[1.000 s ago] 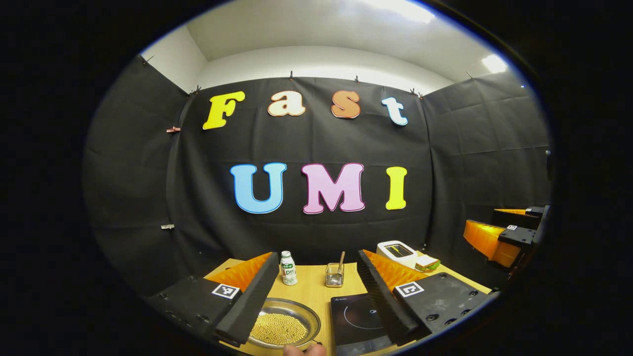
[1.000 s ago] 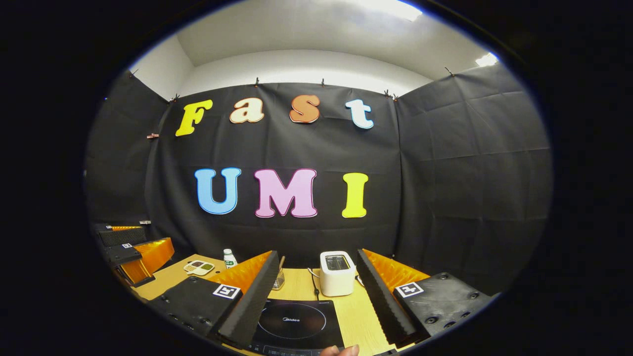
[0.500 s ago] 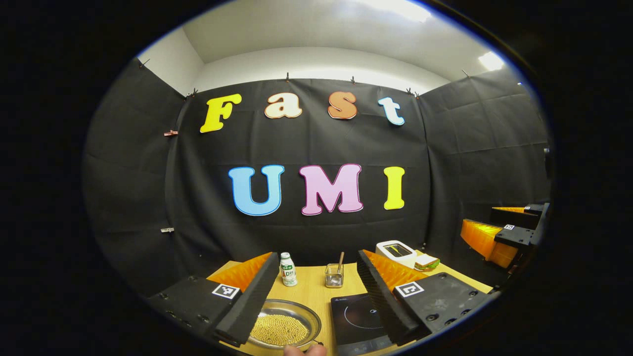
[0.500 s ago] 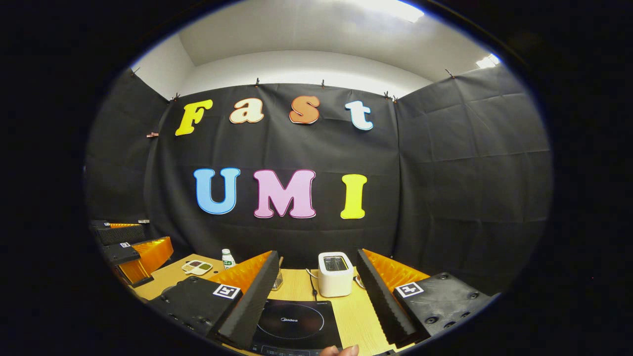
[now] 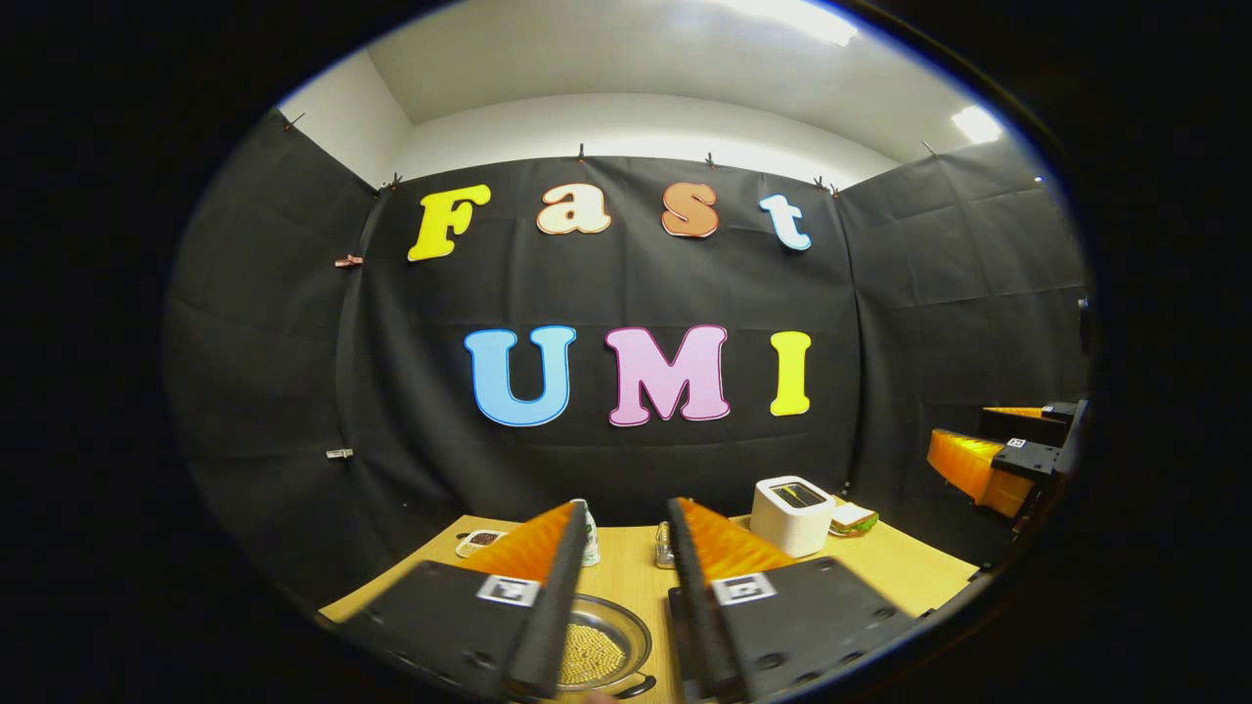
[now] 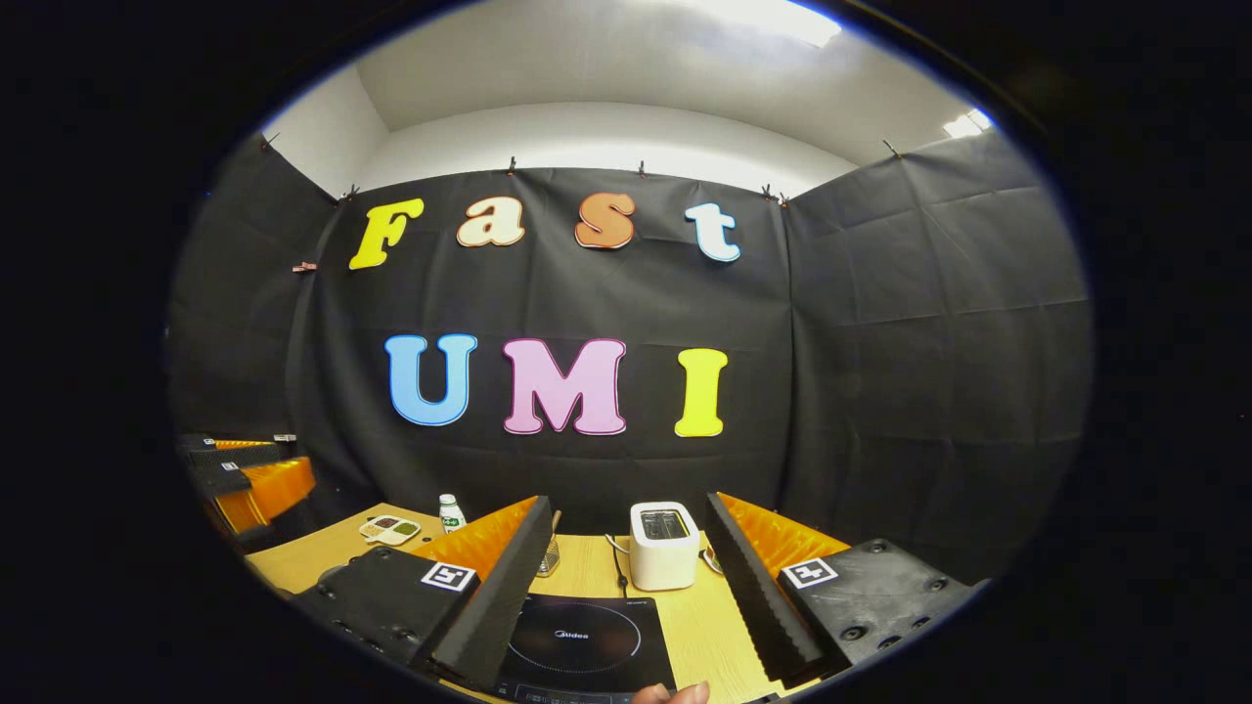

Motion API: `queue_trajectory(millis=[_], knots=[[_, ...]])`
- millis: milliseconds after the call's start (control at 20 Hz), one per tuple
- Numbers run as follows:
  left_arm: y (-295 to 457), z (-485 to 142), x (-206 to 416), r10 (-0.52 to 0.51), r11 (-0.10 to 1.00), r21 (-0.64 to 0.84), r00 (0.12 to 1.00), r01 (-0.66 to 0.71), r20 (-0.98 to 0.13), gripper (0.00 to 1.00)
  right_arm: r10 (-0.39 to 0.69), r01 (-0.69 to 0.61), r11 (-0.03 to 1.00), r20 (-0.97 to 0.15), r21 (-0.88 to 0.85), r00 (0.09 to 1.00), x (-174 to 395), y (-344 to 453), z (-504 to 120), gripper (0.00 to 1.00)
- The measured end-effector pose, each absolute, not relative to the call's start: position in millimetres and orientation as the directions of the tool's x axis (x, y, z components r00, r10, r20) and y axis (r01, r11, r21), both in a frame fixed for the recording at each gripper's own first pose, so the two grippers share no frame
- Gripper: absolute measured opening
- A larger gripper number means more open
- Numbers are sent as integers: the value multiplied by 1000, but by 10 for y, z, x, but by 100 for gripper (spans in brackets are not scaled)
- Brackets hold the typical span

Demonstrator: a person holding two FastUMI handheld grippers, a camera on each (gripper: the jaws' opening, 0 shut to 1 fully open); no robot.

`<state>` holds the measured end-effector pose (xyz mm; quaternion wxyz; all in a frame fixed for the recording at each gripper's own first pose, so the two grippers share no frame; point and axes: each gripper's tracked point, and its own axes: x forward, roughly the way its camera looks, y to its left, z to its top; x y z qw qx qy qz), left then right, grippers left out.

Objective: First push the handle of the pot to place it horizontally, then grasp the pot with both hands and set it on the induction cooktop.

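Observation:
In the left gripper view, a steel pot point(image 5: 599, 647) of yellow grains sits on the wooden table, low between my left gripper's fingers. Part of its black handle point(image 5: 638, 687) shows at the bottom edge. My left gripper point(image 5: 624, 508) hangs above it, its jaws narrowed but with a gap and nothing held. The black induction cooktop point(image 6: 579, 640) lies under my right gripper point(image 6: 628, 499), which is wide open and empty. The right gripper point(image 5: 998, 458) shows again at the far right of the left view, and the left gripper point(image 6: 246, 481) at the far left of the right view.
A white toaster point(image 6: 665, 543) stands behind the cooktop with its cord on the table. A small bottle point(image 6: 450, 510), a wire basket point(image 6: 551, 555) and a divided dish point(image 6: 391, 529) stand at the back left. A sandwich point(image 5: 854, 519) lies beside the toaster point(image 5: 790, 513).
My left gripper's fingers have drawn much closer together, and its view has shifted so the cooktop is behind its right finger. The right gripper has hardly moved.

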<state>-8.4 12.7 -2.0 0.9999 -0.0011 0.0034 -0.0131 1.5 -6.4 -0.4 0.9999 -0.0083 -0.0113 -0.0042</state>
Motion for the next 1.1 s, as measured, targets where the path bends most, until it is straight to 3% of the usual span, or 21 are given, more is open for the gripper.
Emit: queue_trajectory(millis=[100,150,550,800,1100], knots=[[185,-101,-102,-49,999,-8,998,49,-37,10,-4,4,1000,19,-20,1000,11,-64,-4,96],[260,-188,-118,-48,999,2,997,48,-64,7,0,0,1000,17,-22,1000,8,-61,-5,98],[571,-1329,-235,-115,993,-27,891,114,-439,5,19,-20,999,-8,-37,1000,2,-47,-40,96],[498,-2142,-445,-227,974,-134,712,185,-664,5,14,-15,999,-26,-42,1000,11,-68,-75,98],[431,-2812,-706,-273,958,-186,494,219,-825,5,-5,3,999,-49,-47,999,34,-110,-143,96]])
